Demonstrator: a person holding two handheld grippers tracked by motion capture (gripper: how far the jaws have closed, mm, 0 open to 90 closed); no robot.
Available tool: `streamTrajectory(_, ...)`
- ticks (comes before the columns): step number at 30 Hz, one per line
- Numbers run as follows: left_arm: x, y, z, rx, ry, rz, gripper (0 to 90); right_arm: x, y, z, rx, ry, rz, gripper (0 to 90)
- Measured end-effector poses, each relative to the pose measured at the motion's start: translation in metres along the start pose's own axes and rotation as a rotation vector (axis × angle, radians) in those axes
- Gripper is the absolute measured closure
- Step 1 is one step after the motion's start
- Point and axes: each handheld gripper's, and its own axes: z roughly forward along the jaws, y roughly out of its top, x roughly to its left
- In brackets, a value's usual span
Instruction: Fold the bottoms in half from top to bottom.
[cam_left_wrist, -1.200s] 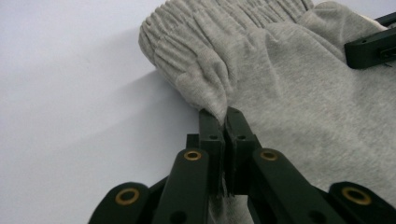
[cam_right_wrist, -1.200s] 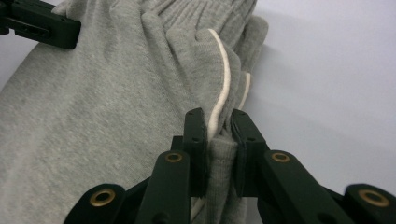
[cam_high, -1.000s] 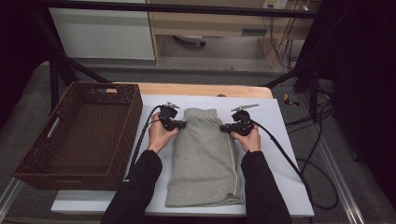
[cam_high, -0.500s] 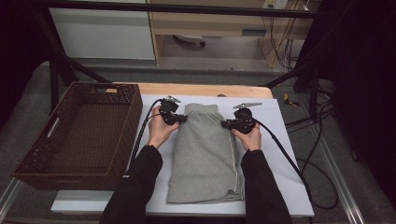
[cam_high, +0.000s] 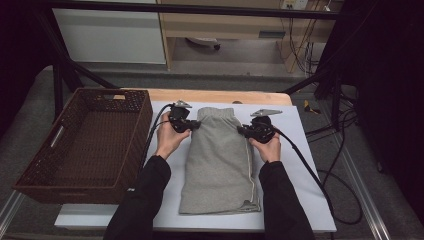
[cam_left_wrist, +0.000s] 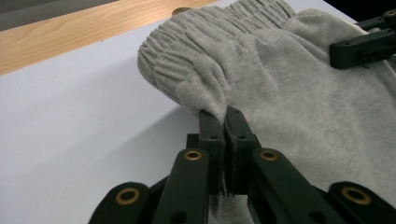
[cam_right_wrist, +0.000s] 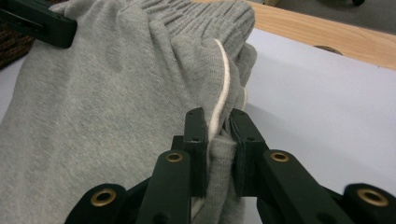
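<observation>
- High view: grey sweatpants (cam_high: 220, 160) are lying folded lengthwise on the white sheet (cam_high: 310, 165) that is covering the tabletop (cam_high: 210, 96), with the elastic waistband at the far end and the leg hems toward the person. The left gripper (cam_high: 195, 124) is biting the left edge just below the waistband, and the right gripper (cam_high: 241, 131) is biting the right edge at about the same height. A hand is wrapping around each tool, and black cables are trailing off both. A brown wicker basket (cam_high: 47, 165) is sitting just beside the sheet on the left.
- Left gripper view: the jaws of the left gripper (cam_left_wrist: 225, 122) are pressing nearly together, pinching a fold of the grey fabric (cam_left_wrist: 289, 98) at its side edge, right under the gathered waistband. The other gripper's jaw is showing at the upper right, on the far side of the garment.
- Right gripper view: the jaws of the right gripper (cam_right_wrist: 218, 122) are clamping a thick bunch of cloth, with the white side stripe (cam_right_wrist: 223, 79) running between them. The sweatpants (cam_right_wrist: 107, 93) are rising slightly off the sheet here.
</observation>
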Motion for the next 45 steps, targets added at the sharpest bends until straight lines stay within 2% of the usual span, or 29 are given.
streamTrajectory(12, -0.020, -0.009, -0.016, -0.014, -0.019, 0.080, 87.7, 0.009, -0.005, -0.014, -0.035, 0.000, -0.067, 79.0)
streamTrajectory(28, -0.033, -0.023, -0.033, -0.014, -0.033, 0.118, 87.7, 0.023, -0.011, -0.030, -0.046, 0.023, -0.188, 79.0)
streamTrajectory(45, -0.049, -0.043, -0.045, -0.008, -0.060, 0.135, 87.4, 0.037, -0.027, -0.044, -0.051, 0.048, -0.240, 79.0)
